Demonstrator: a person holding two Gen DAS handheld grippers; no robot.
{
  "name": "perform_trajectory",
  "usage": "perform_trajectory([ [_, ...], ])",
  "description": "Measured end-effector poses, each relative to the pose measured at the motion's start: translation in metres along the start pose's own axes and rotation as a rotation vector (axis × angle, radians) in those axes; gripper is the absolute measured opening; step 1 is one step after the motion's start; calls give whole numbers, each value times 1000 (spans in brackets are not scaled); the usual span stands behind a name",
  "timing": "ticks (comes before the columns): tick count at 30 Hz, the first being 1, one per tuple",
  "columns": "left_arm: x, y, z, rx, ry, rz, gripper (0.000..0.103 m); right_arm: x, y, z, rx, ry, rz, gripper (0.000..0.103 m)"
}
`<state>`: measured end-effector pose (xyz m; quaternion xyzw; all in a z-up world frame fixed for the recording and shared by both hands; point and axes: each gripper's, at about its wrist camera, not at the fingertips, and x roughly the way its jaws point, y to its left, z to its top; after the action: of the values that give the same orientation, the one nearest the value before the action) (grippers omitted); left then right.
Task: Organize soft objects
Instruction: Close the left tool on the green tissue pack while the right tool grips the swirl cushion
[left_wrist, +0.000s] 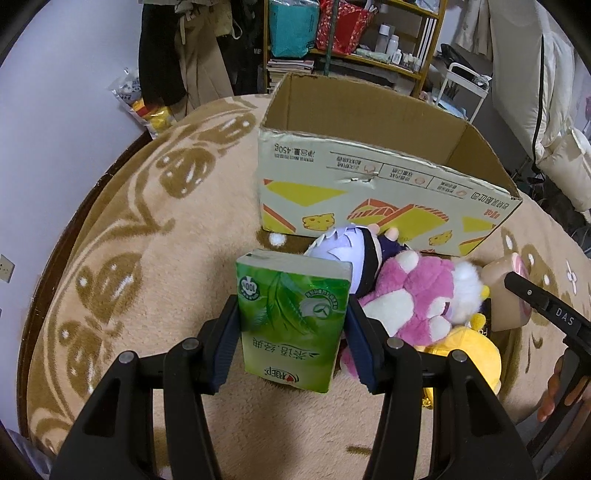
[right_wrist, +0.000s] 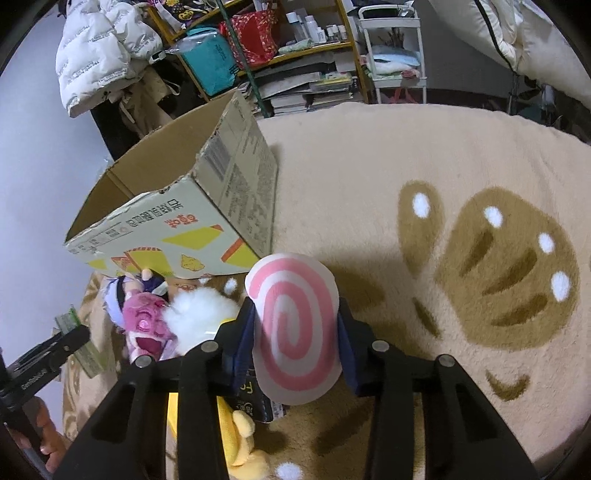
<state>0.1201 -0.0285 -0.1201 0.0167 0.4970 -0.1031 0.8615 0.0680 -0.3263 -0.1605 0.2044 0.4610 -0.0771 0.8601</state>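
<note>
L gripper (left_wrist: 291, 328) is clamped on the green tissue pack (left_wrist: 293, 317), pads pressed on its two long side faces, jaws abt a pack-width apart. Pack stands upright betw the fingers w/ its long axis running along them, pointing fwd. Whether its lower end rests on the beige blanket (left_wrist: 147, 258) or is just off it, can't tell.

The key relation: the cardboard box (left_wrist: 369, 173) sits straight ahead of the L gripper, open top up, near wall facing the tool and taller than the pack's top edge. So my read is the pack has to go up and fwd over that near rim, not straight in.

Betw pack and box, slightly R: a purple-haired doll (left_wrist: 354, 251), a pink-and-white plush (left_wrist: 413, 291) and a yellow plush (left_wrist: 465, 350), bunched together, touching.

R gripper (right_wrist: 295, 332) is closed on the pink-swirl roll plush (right_wrist: 295, 328), swirl face twd the camera, plush bulging above the fingers. From this side the box (right_wrist: 177, 229) lies fwd and to the L, its corner nearest. In the L view the same roll (left_wrist: 506, 295) shows at far R, beside the plush pile.

L gripper looks nearer and squarer to the box opening; R needs a leftward swing. Both tools point fwd and angled down twd the blanket.
</note>
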Motion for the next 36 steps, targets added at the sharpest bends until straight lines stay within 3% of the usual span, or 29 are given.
perform_trajectory([
  [12, -8, -1, -1, 17, -38, 30, 53, -16, 17, 8, -83, -105, 0, 43],
  [24, -44, -15, -5, 83, -234, 66, 53, -61, 49, 9, -201, -338, 51, 43],
  [36, -76, -18, -10, 97, -354, 51, 53, -90, 69, 7, -253, -449, 89, 43],
])
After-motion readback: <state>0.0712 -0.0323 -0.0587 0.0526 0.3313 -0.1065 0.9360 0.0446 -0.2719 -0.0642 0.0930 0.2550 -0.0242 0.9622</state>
